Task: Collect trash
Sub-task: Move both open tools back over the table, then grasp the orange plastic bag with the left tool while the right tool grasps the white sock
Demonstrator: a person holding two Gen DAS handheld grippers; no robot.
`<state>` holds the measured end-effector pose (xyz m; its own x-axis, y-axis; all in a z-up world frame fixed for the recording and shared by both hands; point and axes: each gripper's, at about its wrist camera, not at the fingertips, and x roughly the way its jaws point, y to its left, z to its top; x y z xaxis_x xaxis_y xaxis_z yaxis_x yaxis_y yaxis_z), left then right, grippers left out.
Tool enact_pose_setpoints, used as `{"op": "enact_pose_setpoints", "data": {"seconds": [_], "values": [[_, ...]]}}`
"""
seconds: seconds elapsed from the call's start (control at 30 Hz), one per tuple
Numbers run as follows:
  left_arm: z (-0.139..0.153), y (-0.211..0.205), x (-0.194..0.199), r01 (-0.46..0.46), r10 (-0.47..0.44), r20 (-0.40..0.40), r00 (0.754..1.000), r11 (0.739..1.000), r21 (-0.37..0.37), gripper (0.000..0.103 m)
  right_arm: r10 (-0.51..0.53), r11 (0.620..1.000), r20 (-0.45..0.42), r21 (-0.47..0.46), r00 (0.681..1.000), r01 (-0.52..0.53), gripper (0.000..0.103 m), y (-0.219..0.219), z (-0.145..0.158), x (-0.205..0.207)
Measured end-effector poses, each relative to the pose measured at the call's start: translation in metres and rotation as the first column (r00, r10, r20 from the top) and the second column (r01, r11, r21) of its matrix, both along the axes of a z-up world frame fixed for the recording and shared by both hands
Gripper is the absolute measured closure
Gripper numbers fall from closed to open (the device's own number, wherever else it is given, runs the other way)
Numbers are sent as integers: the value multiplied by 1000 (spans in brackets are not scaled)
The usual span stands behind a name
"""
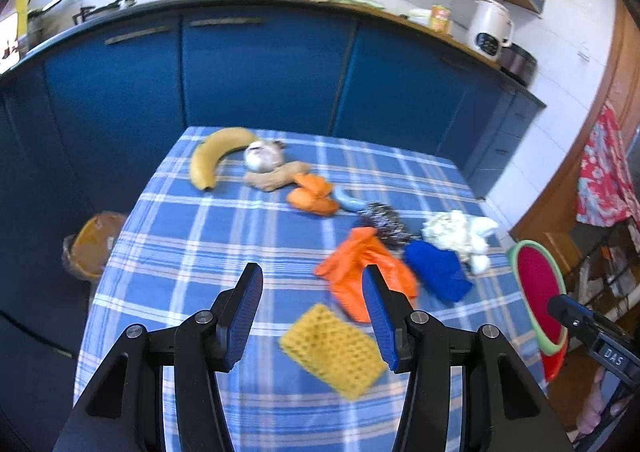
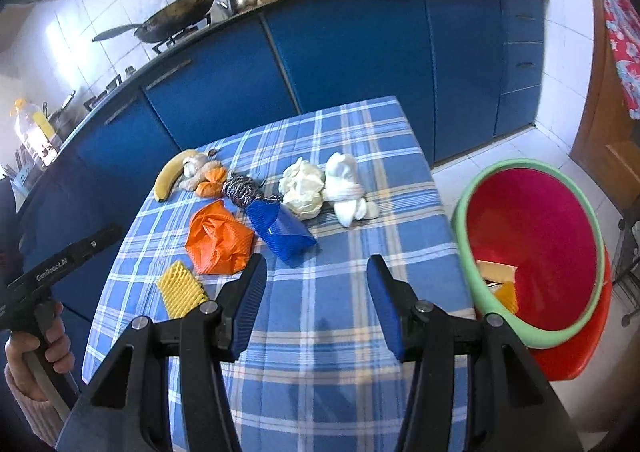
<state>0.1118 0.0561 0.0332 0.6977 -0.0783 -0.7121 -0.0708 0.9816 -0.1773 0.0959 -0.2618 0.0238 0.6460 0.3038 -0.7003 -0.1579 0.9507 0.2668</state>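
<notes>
Your checked tablecloth [image 2: 320,332] sits before blue kitchen cabinets [image 2: 360,51]. Only your right view shows inside the red bin [image 2: 536,236] at three o'clock, with scraps at its bottom; the left view cuts it off. Trash spreads from the banana [image 1: 212,155] at eleven o'clock to the white tissue [image 1: 460,232] at two. Your left gripper [image 1: 316,316] and right gripper [image 2: 316,304] stand spread, empty. Motion blurs the yellow foam net [image 1: 332,352].
</notes>
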Motion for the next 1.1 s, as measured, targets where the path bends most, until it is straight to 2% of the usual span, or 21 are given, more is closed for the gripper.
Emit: {"op": "enact_pose_setpoints", "data": {"seconds": [0.27,0.67,0.87,1.1], "values": [[-30,12,24,-37,35,-76,997,999,-21,50,19,999,-34,-28,999,-20,49,11,-12,26],[-69,-41,57,74,-83,-161,983,996,-56,50,20,997,-99,-70,995,-27,49,12,-35,77],[-83,-51,69,87,-99,-201,975,994,-66,50,15,996,-135,-82,991,-27,49,12,-52,102],[-90,-60,78,90,-104,-198,975,993,-80,50,35,996,-158,-81,987,-48,49,12,-71,125]]}}
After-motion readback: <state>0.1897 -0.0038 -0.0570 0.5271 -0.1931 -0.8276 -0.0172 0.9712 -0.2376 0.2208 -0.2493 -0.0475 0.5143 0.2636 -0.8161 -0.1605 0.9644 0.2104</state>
